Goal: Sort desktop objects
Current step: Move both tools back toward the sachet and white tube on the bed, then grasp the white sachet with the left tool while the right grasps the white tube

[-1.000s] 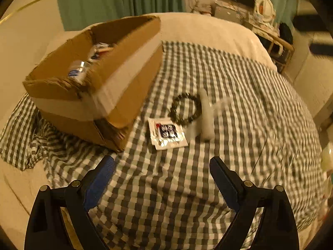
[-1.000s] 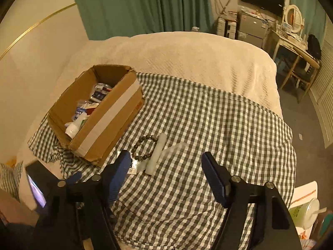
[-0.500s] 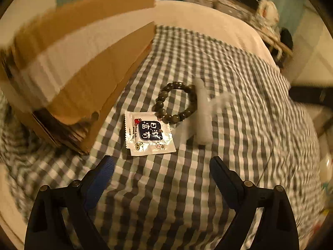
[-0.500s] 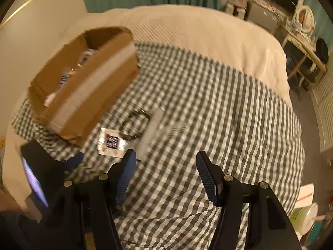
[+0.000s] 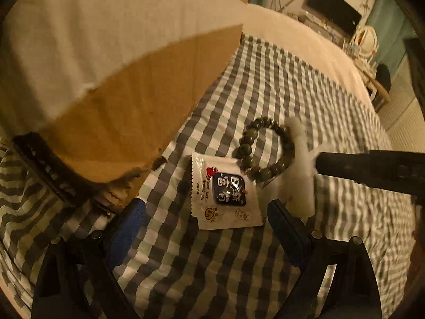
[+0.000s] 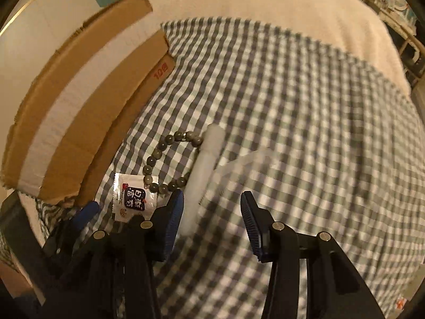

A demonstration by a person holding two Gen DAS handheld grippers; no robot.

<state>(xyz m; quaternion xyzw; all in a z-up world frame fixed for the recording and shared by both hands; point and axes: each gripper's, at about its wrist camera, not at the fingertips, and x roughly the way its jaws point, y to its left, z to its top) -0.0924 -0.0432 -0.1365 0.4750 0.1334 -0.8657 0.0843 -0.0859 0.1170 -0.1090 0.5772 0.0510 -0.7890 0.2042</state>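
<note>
A white snack packet (image 5: 225,194) with a dark label lies on the checked cloth (image 5: 265,85), between the tips of my open left gripper (image 5: 205,212). A dark bead bracelet (image 5: 265,148) lies just beyond it, touching a white tube (image 5: 301,170). In the right wrist view my right gripper (image 6: 212,210) is open and empty, low over the near end of the white tube (image 6: 202,175), with the bracelet (image 6: 164,162) and the packet (image 6: 132,196) to its left. A clear flat bag (image 6: 244,164) lies beside the tube.
A cardboard box (image 5: 119,79) with a white tape band stands close on the left; it also shows in the right wrist view (image 6: 79,106). The right gripper's black body (image 5: 372,170) crosses the left view. The white bedspread (image 6: 265,5) lies beyond the cloth.
Both grippers have moved forward and down toward the items. The box now fills the left view's upper left. The right gripper has come over the tube; its jaws stand narrower than before.
</note>
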